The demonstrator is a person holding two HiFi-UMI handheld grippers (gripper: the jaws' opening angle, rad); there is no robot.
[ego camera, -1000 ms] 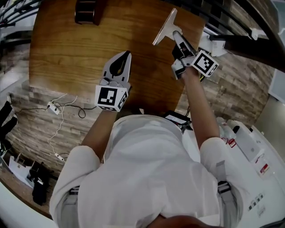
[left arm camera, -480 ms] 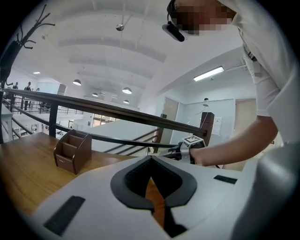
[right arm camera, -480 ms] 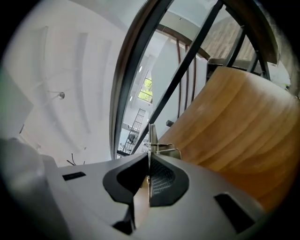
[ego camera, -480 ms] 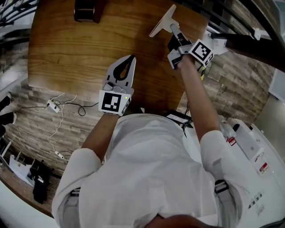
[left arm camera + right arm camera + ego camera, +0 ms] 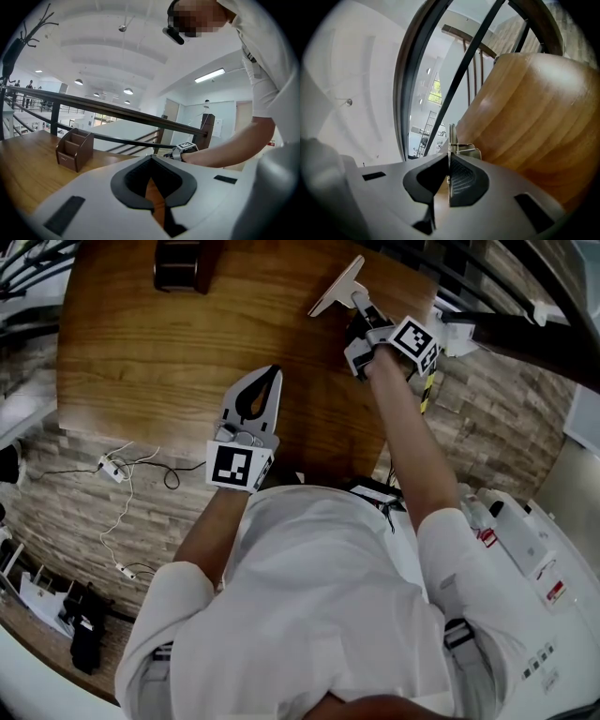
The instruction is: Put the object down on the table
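- Right hand-held gripper (image 5: 360,317) clamped on the thin handle of a pale T-shaped object (image 5: 337,287), jaws pressed flat against it from both sides
- Wide head of the object out over the far right corner of the wooden surface (image 5: 141,343); resting on the wood or just above it, impossible to tell
- Left hand-held gripper (image 5: 272,374) pressed together, tips meeting, nothing between them
- Held above the near middle of the surface, well apart from the object
- Brown compartment box (image 5: 183,263) upright at the far edge, to the left of the object
- White cable (image 5: 122,465) loose on the plank floor (image 5: 56,427) beside the near left edge of the surface
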